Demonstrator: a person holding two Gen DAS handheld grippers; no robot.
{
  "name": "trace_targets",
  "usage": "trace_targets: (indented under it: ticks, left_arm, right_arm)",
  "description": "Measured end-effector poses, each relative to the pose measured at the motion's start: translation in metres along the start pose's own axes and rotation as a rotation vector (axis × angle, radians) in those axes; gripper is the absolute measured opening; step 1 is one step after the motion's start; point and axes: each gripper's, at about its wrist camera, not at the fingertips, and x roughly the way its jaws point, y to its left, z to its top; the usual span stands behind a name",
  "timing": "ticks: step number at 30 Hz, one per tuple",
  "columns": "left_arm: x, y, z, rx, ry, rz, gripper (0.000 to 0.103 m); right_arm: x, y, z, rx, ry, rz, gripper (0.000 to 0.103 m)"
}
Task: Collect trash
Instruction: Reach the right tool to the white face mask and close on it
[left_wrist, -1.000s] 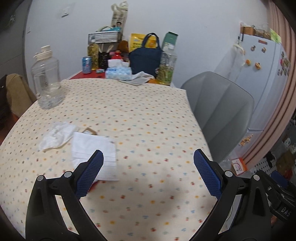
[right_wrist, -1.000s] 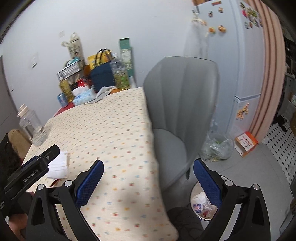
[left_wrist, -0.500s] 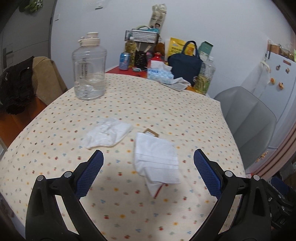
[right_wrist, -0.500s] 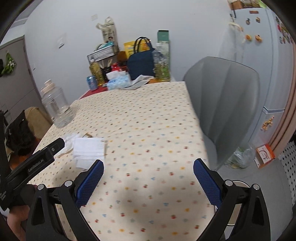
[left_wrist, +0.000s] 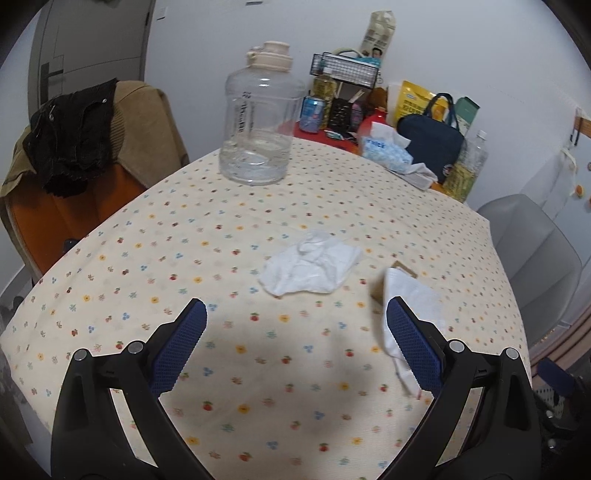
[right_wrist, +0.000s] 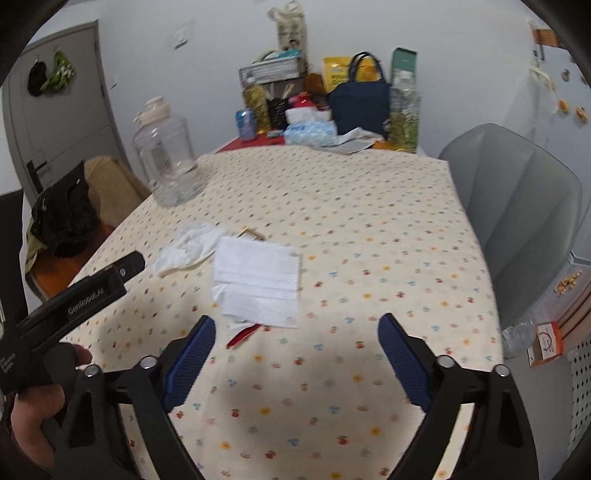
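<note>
I am holding a claw in each hand over the worktop (left_wrist: 229, 373), which is wearing a cream cloth with small dots. At far left a chair (left_wrist: 92, 155) is carrying a tan jacket and a dark garment. Next to it, on the cloth, a clear jug (left_wrist: 258, 122) with a beige cap is standing upright.

My left claw (left_wrist: 295, 349) is hovering above bare cloth with its jaws standing wide and nothing between them. Just beyond it a crumpled tissue (left_wrist: 314, 264) is lying flat. To its right, near but apart, a folded napkin (left_wrist: 413, 306) is lying beside a small brown scrap (left_wrist: 404, 267); the left claw's right finger is covering part of the napkin in that view.

In the right wrist view the napkin (right_wrist: 258, 280) is lying ahead of my right claw (right_wrist: 295, 350), toward its left finger, with a red strip (right_wrist: 243, 334) poking from under its near edge. That claw's jaws are closing from wide, with only cloth between them. My left hand (right_wrist: 33, 410) is showing at the lower left of that view.

At the far end, a tissue box (right_wrist: 310, 129), a navy bag (right_wrist: 360, 101) and bottles are crowding the wall. A grey chair (right_wrist: 517, 206) is sitting at the right edge
</note>
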Motion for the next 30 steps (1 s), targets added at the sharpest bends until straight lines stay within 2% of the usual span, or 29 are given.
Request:
trace_targets:
  ticks: [10, 24, 27, 28, 30]
  left_arm:
    - [0.022, 0.021, -0.004, -0.031, 0.036, 0.010, 0.097]
    - [0.045, 0.032, -0.008, -0.049, 0.075, 0.021, 0.097]
    - [0.047, 0.033, -0.008, -0.053, 0.080, 0.017, 0.097]
    - [0.047, 0.033, -0.007, -0.051, 0.080, 0.016, 0.097]
    - [0.048, 0.032, -0.007, -0.048, 0.080, 0.015, 0.097]
  right_arm:
    - [0.043, 0.034, -0.001, -0.061, 0.105, 0.045, 0.056]
    - [0.079, 0.053, 0.001, -0.102, 0.160, 0.057, 0.043]
    - [0.084, 0.054, 0.003, -0.102, 0.166, 0.059, 0.034]
    - [0.086, 0.055, 0.003, -0.102, 0.169, 0.059, 0.026]
    - [0.086, 0.054, 0.005, -0.099, 0.165, 0.067, 0.021]
